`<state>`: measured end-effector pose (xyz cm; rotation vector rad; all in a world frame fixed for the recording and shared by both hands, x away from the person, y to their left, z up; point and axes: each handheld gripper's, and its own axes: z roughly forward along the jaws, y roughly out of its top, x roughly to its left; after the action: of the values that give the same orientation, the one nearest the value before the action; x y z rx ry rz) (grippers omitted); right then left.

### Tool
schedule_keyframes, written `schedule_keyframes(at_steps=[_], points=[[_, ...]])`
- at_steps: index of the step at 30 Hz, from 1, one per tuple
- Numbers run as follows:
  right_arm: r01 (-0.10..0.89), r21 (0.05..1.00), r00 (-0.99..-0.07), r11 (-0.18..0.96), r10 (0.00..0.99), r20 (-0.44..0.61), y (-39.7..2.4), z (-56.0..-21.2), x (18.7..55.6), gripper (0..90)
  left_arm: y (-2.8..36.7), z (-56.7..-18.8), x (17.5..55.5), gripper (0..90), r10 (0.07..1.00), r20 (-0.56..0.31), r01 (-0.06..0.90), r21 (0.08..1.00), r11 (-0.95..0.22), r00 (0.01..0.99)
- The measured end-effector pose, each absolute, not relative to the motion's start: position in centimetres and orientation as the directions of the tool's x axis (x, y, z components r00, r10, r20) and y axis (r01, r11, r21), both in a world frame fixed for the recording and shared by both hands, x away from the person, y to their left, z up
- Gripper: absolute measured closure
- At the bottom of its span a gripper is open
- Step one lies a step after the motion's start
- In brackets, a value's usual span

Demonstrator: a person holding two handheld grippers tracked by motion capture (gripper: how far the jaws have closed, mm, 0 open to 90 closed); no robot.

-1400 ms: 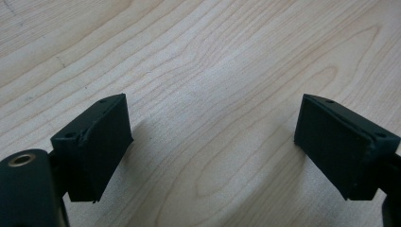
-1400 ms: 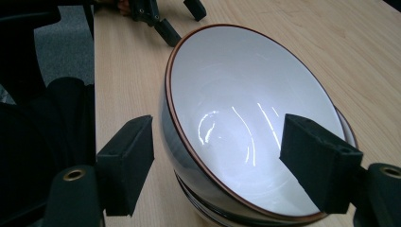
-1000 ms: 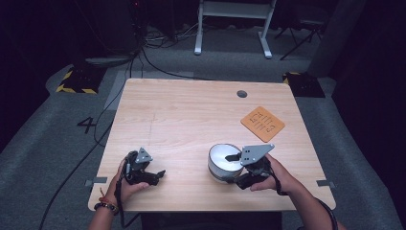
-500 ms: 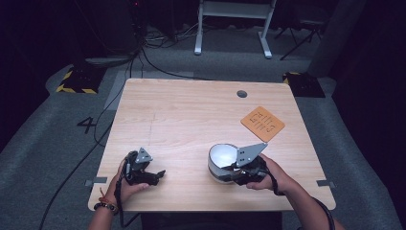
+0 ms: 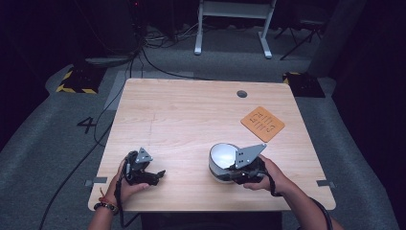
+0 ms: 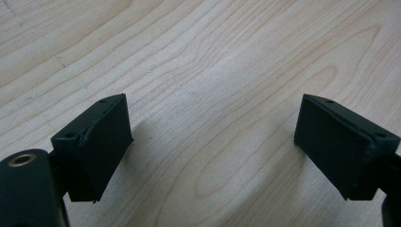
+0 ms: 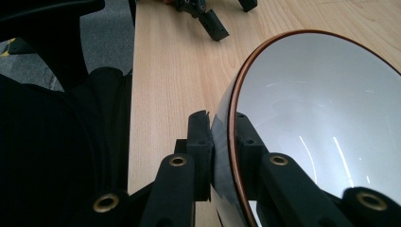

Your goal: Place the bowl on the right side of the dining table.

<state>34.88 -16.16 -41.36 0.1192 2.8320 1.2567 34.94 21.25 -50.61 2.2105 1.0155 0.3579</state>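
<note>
The right gripper has just clenched its jaws on the near wall of the white bowl, which stands on the worktop below the orange card, apparently to lift it, while the left gripper, left of the bowl, rests released.

My left gripper and right gripper are black, each topped by a grey three-cornered plate (drilled with small holes), with brass-ringed screws behind square pads; a beaded bracelet circles my left wrist.
</note>
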Motion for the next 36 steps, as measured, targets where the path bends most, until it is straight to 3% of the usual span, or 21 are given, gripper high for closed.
schedule_keyframes(at_steps=[36], points=[[0.070, 0.802, -0.995, 0.593, 0.101, 0.012, -17.6, -39.6, 34.8, 81.7, 21.2, -50.6, 34.9, 11.9, 0.752, -0.028, 0.568, 0.673, -0.473, 0.658]])
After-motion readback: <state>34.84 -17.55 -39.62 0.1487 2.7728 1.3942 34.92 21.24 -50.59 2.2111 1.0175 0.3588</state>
